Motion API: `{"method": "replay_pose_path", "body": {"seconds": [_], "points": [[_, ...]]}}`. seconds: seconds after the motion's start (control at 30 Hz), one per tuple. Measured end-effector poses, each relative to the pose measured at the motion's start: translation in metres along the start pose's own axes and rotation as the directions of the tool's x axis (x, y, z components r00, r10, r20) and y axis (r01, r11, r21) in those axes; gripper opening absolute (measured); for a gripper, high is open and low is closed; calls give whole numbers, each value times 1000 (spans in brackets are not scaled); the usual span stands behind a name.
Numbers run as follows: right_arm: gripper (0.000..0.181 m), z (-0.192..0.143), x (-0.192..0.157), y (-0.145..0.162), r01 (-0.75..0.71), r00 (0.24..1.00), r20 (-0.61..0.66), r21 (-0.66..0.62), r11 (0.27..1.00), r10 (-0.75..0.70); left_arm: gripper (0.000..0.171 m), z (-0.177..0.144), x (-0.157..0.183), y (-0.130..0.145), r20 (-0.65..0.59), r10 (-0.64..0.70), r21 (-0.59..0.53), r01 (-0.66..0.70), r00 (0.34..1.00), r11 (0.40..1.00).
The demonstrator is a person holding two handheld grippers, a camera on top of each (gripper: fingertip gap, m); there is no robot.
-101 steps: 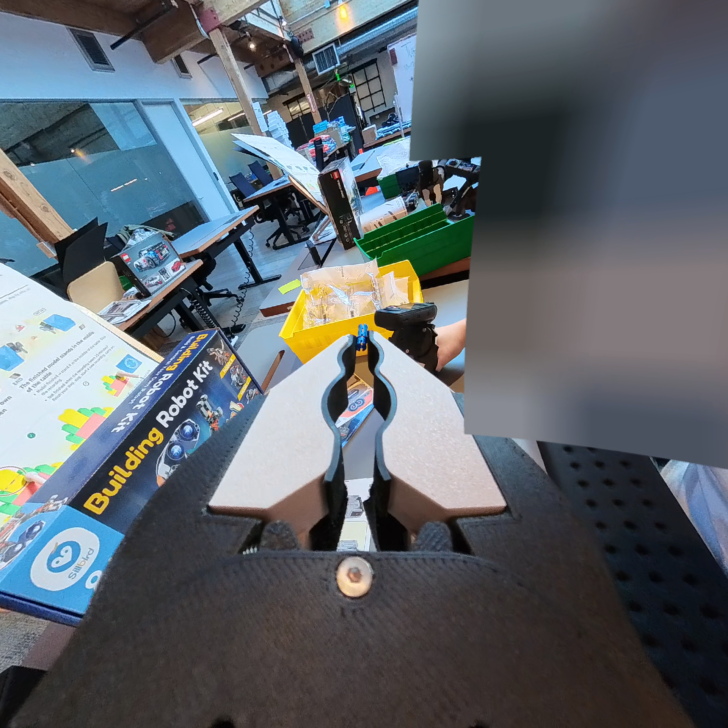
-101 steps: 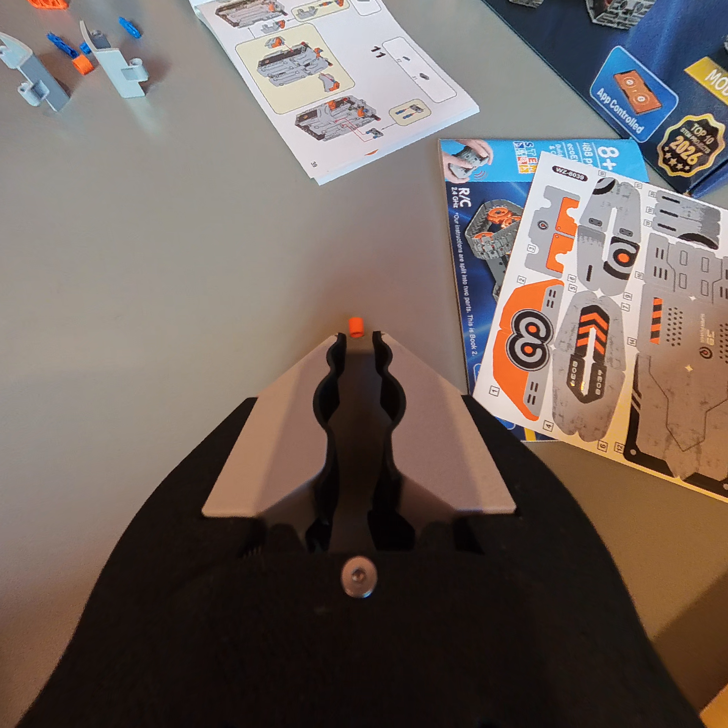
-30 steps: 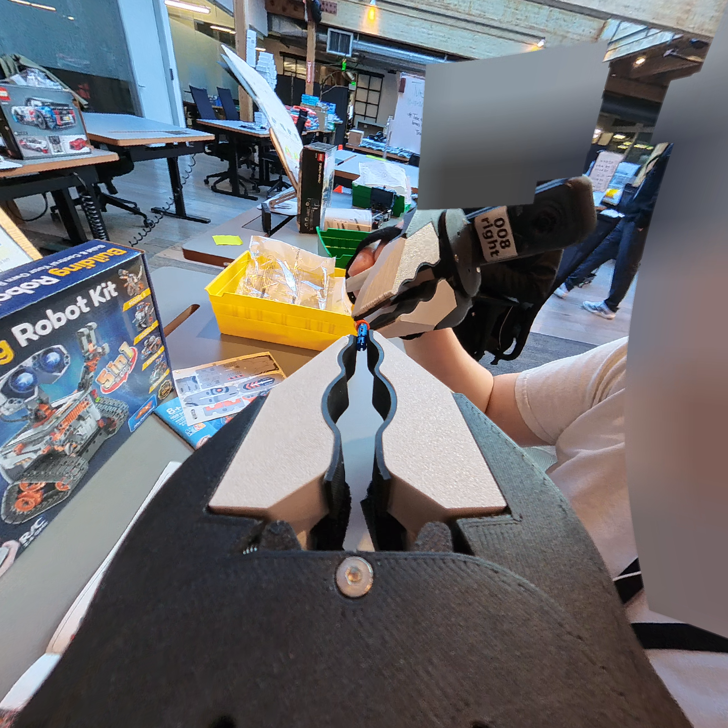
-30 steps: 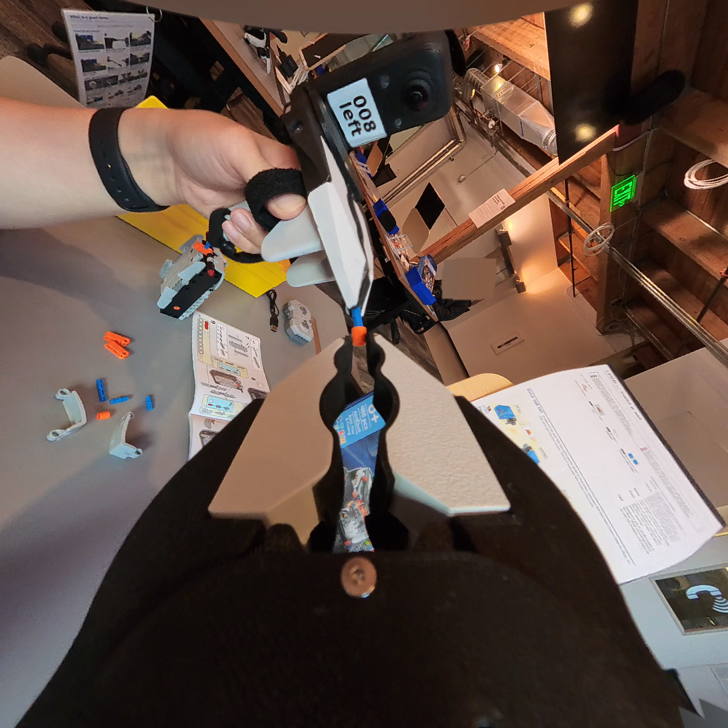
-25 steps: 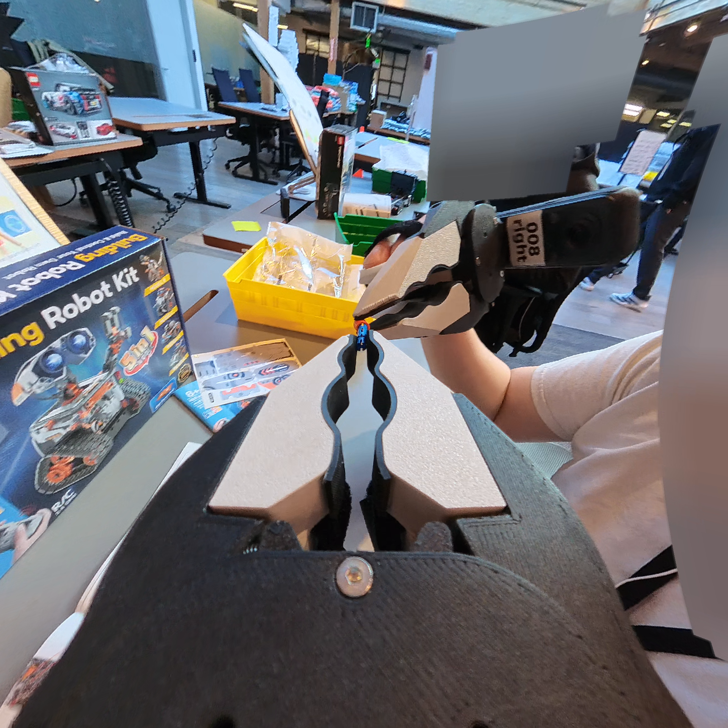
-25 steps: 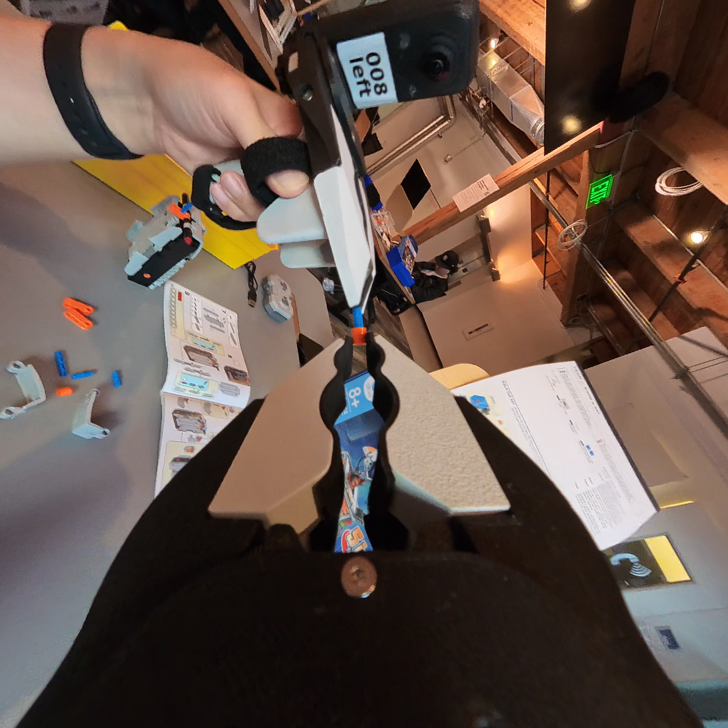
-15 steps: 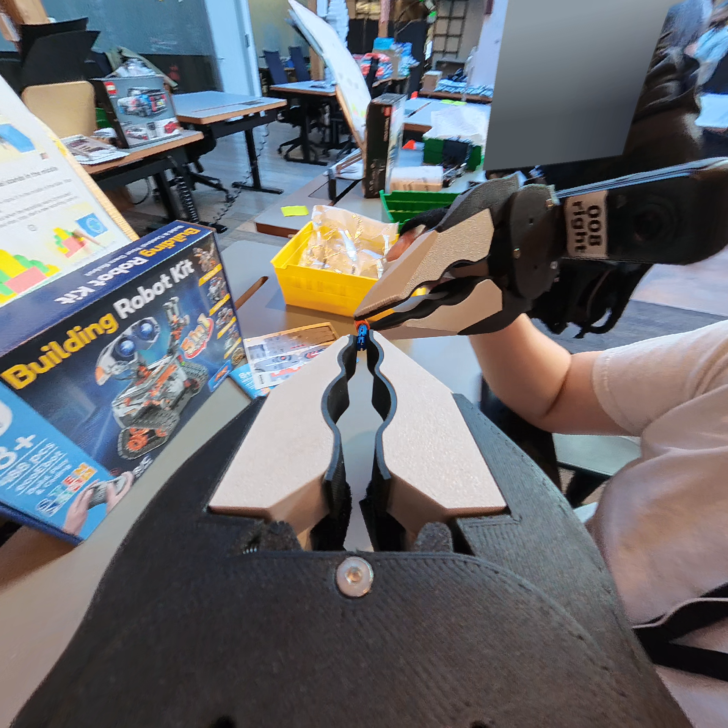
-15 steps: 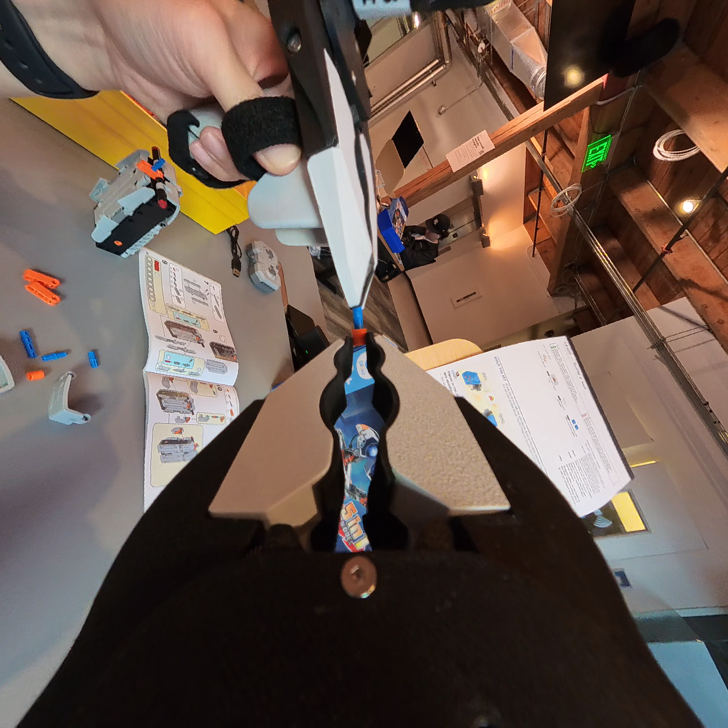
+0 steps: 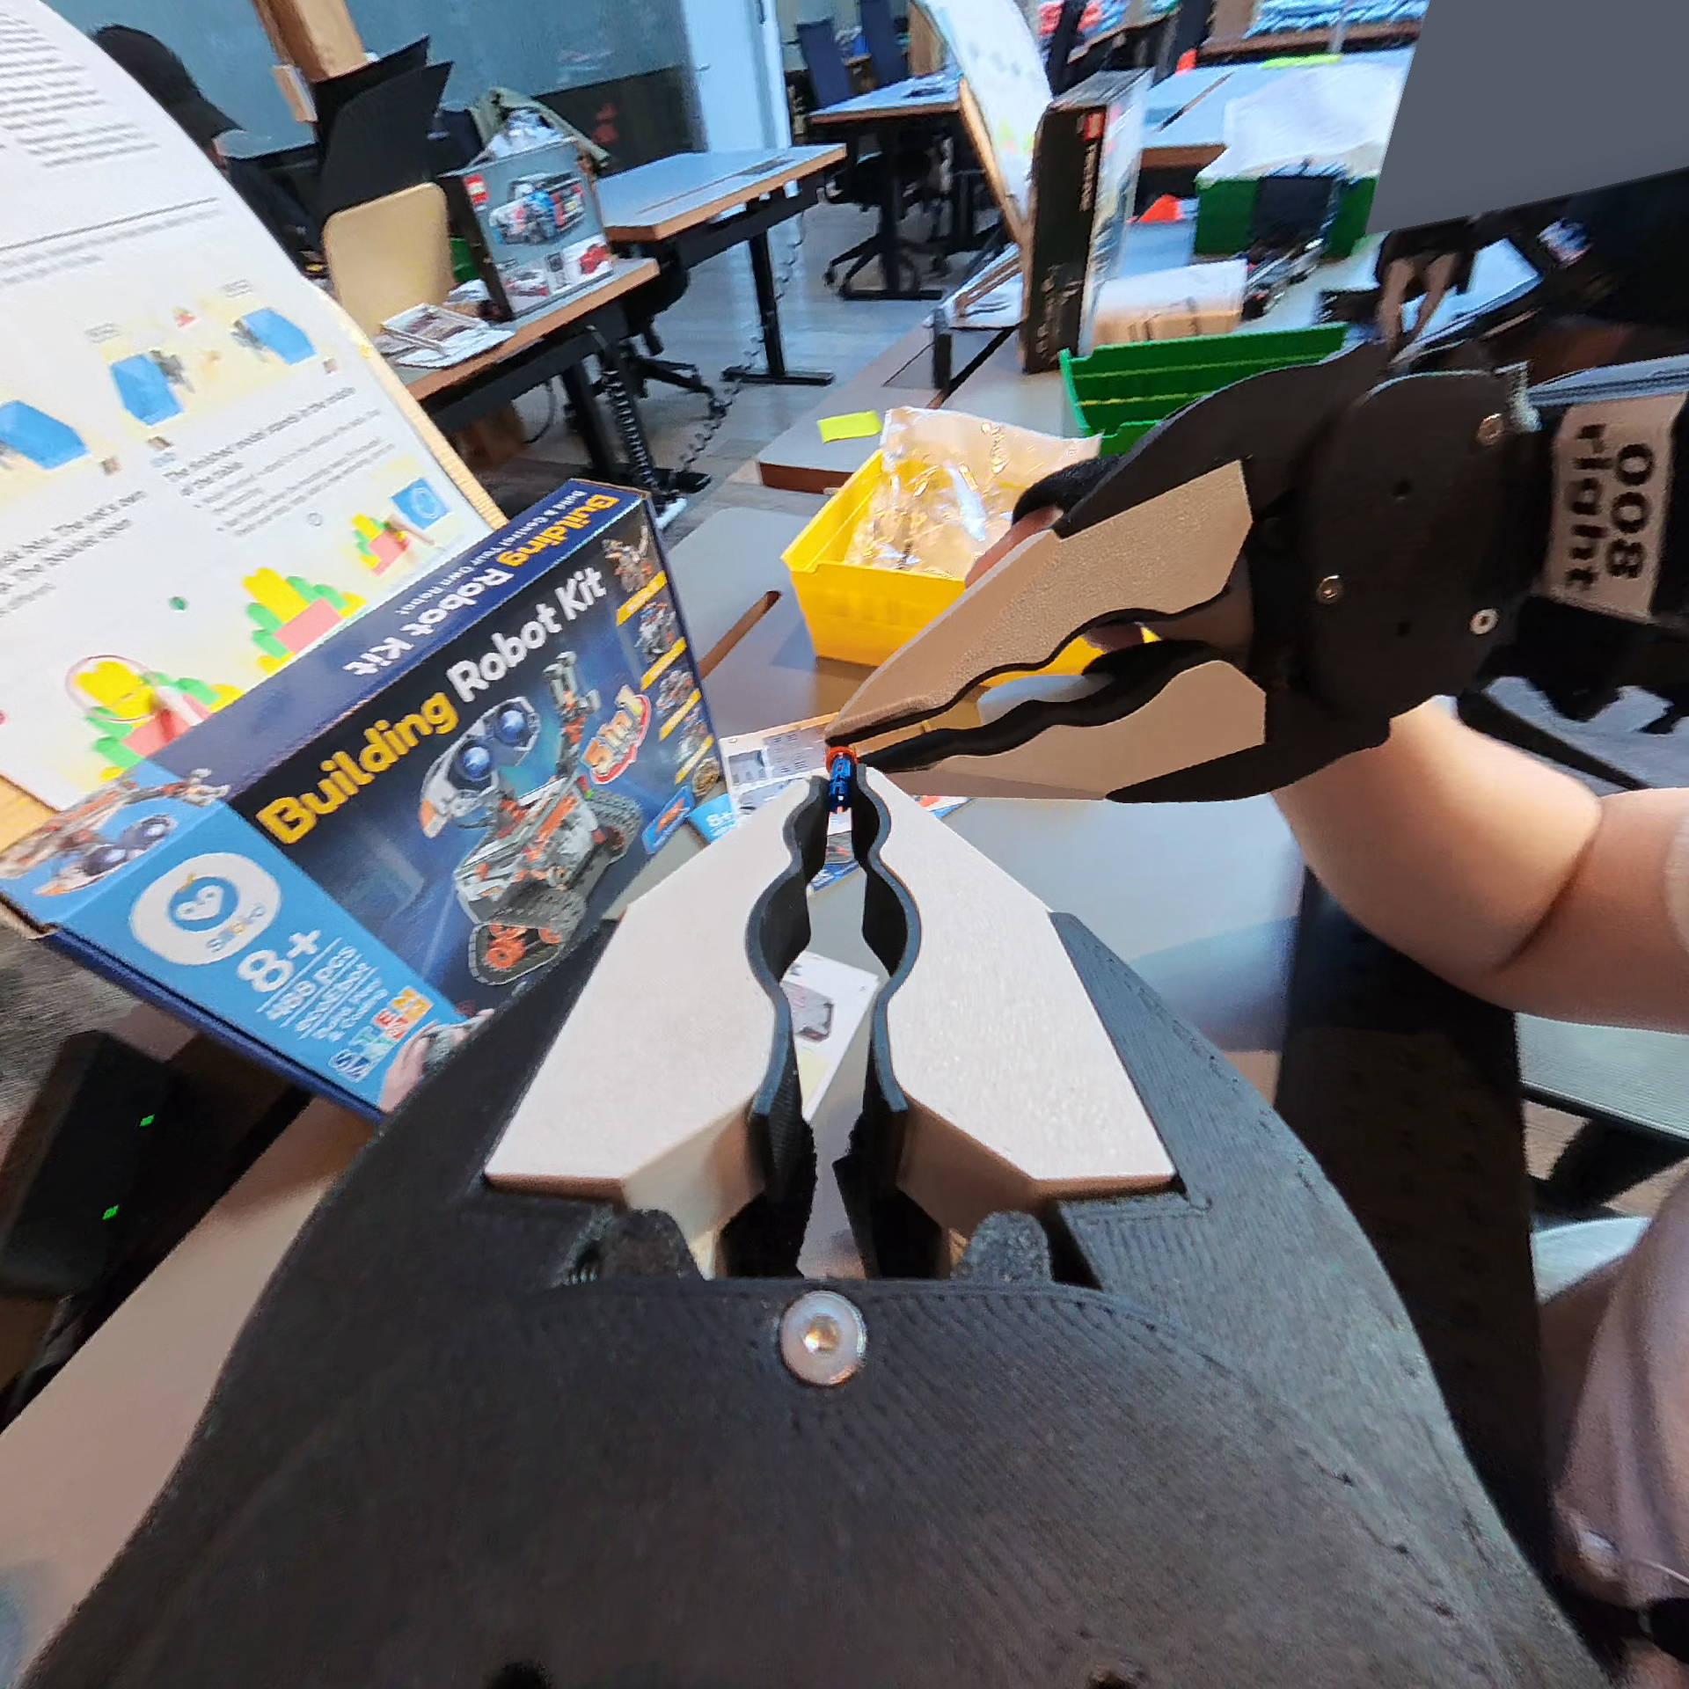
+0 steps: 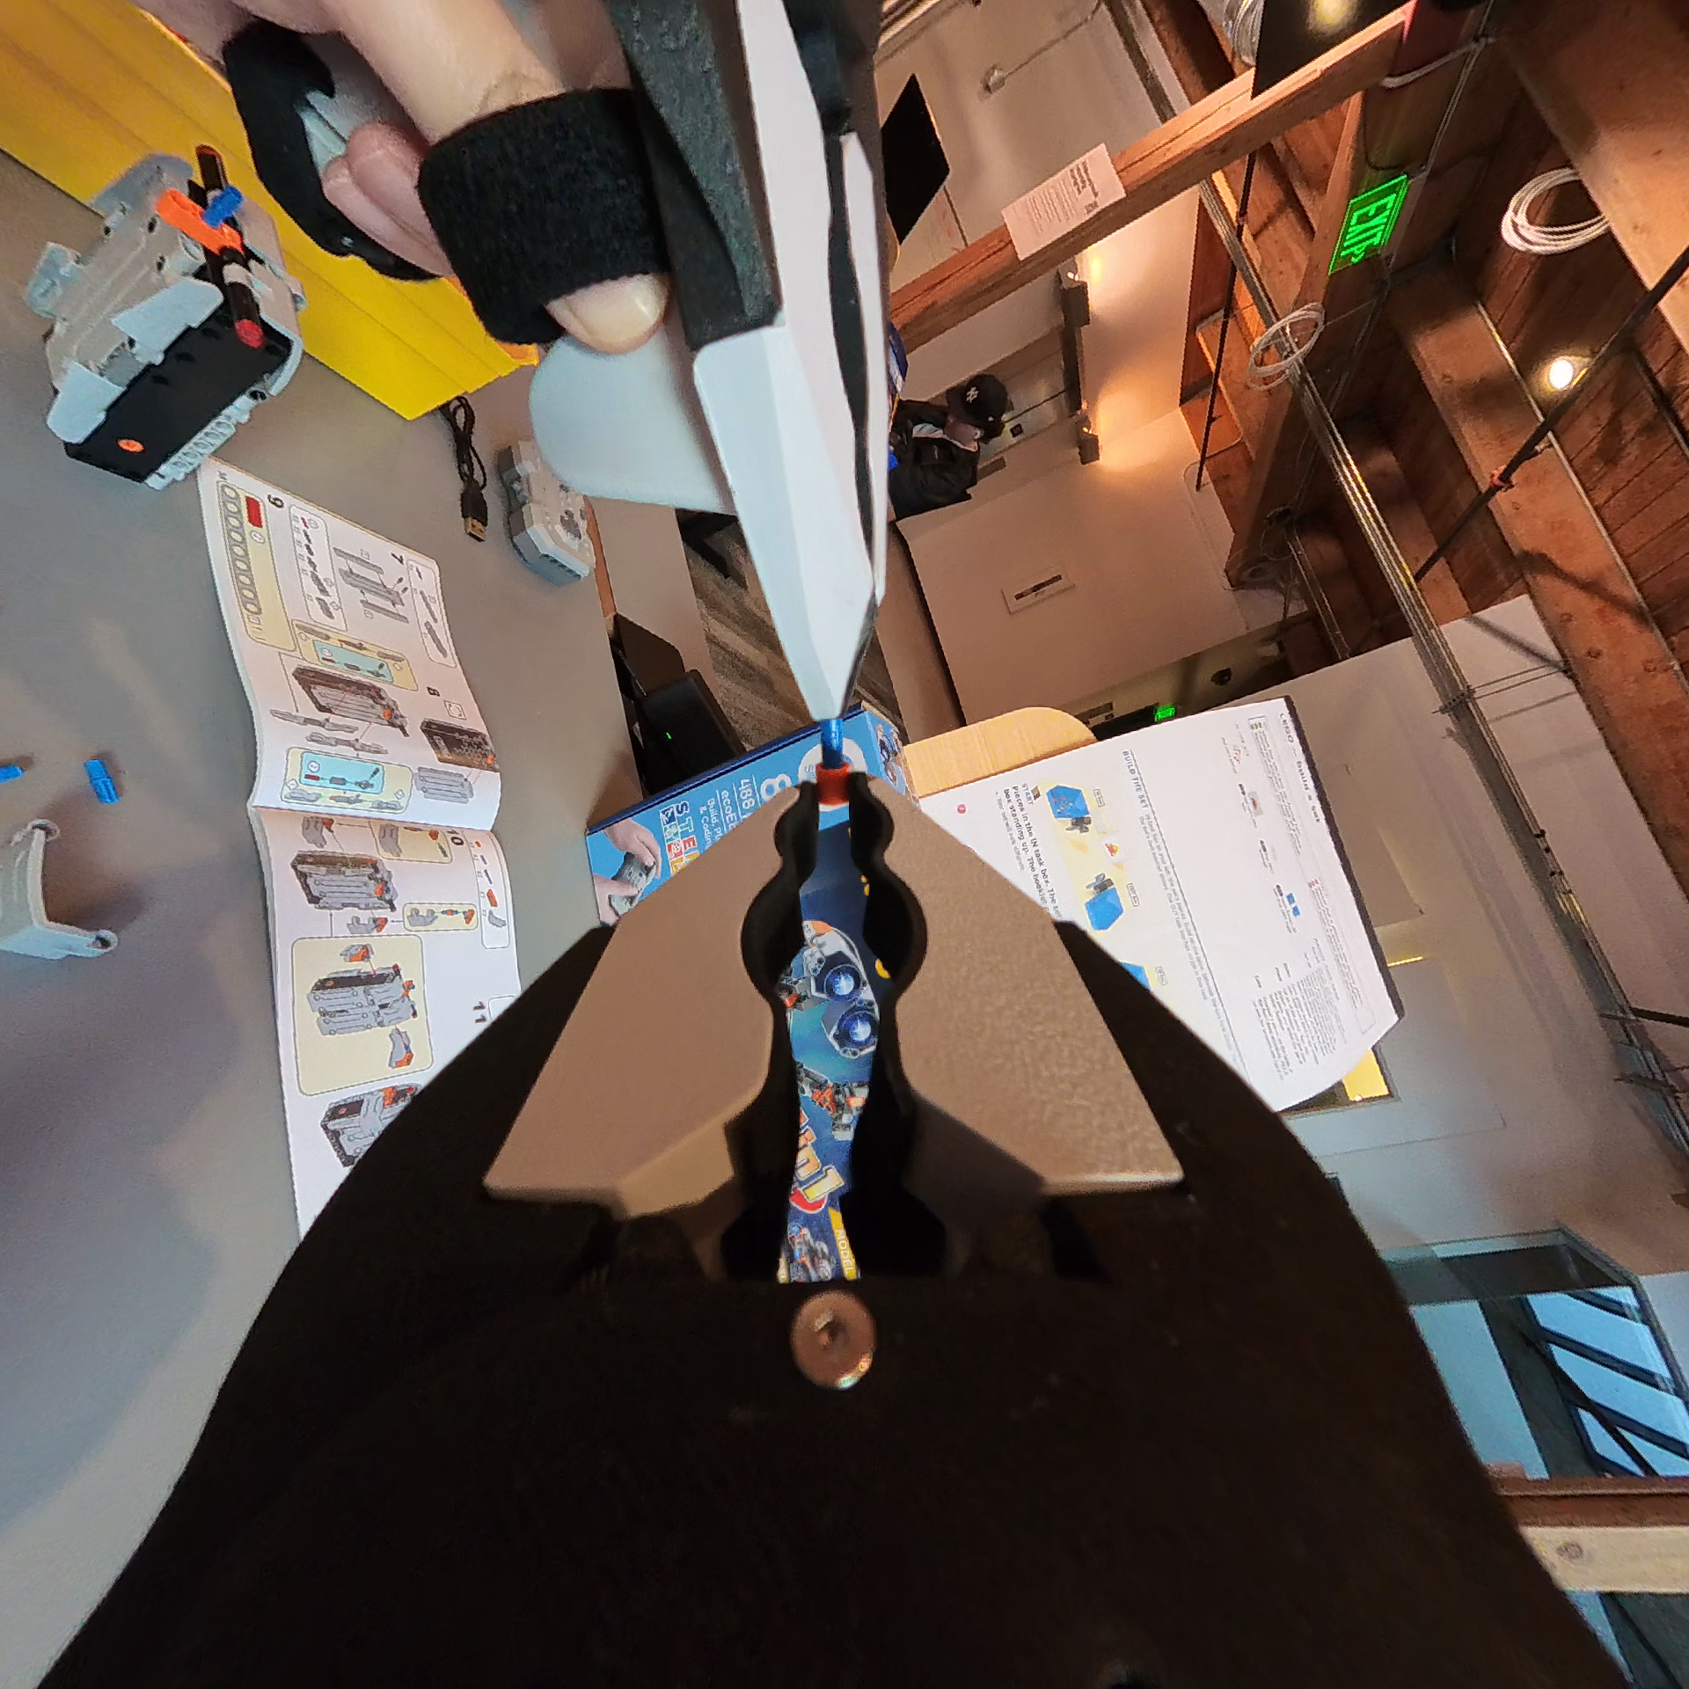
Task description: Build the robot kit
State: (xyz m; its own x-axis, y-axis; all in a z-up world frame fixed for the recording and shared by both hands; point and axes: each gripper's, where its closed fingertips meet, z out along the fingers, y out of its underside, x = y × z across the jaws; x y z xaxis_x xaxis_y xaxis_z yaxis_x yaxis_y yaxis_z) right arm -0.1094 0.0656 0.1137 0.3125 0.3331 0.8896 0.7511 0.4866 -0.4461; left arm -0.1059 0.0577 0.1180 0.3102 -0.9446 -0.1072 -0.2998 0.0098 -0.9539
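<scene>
My left gripper [image 9: 839, 797] is shut on a small blue pin [image 9: 838, 786] and holds it in the air. My right gripper [image 10: 830, 800] is shut on a small orange bush [image 10: 830, 784]. The two grippers meet tip to tip at right angles. In the left wrist view the right gripper [image 9: 845, 742] comes in from the right, with the orange bush [image 9: 841, 757] on the top end of the pin. In the right wrist view the left gripper [image 10: 827, 708] comes down from above, with the blue pin [image 10: 832, 754] entering the bush.
A blue toy box with a robot picture [image 9: 411, 786] stands at the left, against a white printed board [image 9: 137, 411]. A yellow bin [image 9: 850, 594] and a green bin [image 9: 1188, 366] stand behind. On the grey table [image 10: 119, 640] lie an open instruction booklet [image 10: 366, 795], a grey-black assembly [image 10: 155, 356], a grey bracket [image 10: 37, 905] and a loose blue pin [image 10: 100, 779].
The right gripper lifted the orange bush off the table and brought it to the left gripper's blue pin. In the last second both turned and closed in; the bush now sits on the pin's end.
</scene>
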Motion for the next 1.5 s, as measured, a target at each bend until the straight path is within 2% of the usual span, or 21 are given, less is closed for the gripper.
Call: {"method": "replay_pose_path", "body": {"seconds": [0.2, 0.4, 0.73, 0.87, 1.03, 1.27, 1.37, 1.5], "points": [[4, 3, -2, 1, -5, 1000, -3, -27, 1000, 5, 3, -2, -3, 3, 50, 23, -26, -22, 998, 999], [4, -4, -4, -5, 28, 999, 22, 55, 998, -29, 3, -9, 5, 2, -94, -69, 3, 70, 993, 998], [4, -17, 0, -21, -34, 999, 30, 236, 971, 28, 3, -21, 16, -9, -300, -172, 67, 201, 938, 977], [4, -16, 3, -19, -65, 998, 34, 227, 972, 59, 3, -18, 14, -11, -284, -165, 84, 196, 945, 977], [4, -10, 4, -14, -91, 996, 28, 142, 986, 88, 3, -16, 9, -10, -166, -93, 81, 108, 982, 991], [4, -4, 9, -12, -180, 983, 1, 134, 974, 182, 3, -14, 1, -12, -93, -66, 107, 76, 993, 991], [4, -2, 10, -12, -214, 976, -11, 136, 967, 217, 3, -15, -1, -13, -89, -71, 112, 81, 994, 990], [4, 0, 7, -11, -187, 982, -9, 122, 975, 189, 3, -14, -1, -8, -105, -88, 87, 98, 991, 991]]}}
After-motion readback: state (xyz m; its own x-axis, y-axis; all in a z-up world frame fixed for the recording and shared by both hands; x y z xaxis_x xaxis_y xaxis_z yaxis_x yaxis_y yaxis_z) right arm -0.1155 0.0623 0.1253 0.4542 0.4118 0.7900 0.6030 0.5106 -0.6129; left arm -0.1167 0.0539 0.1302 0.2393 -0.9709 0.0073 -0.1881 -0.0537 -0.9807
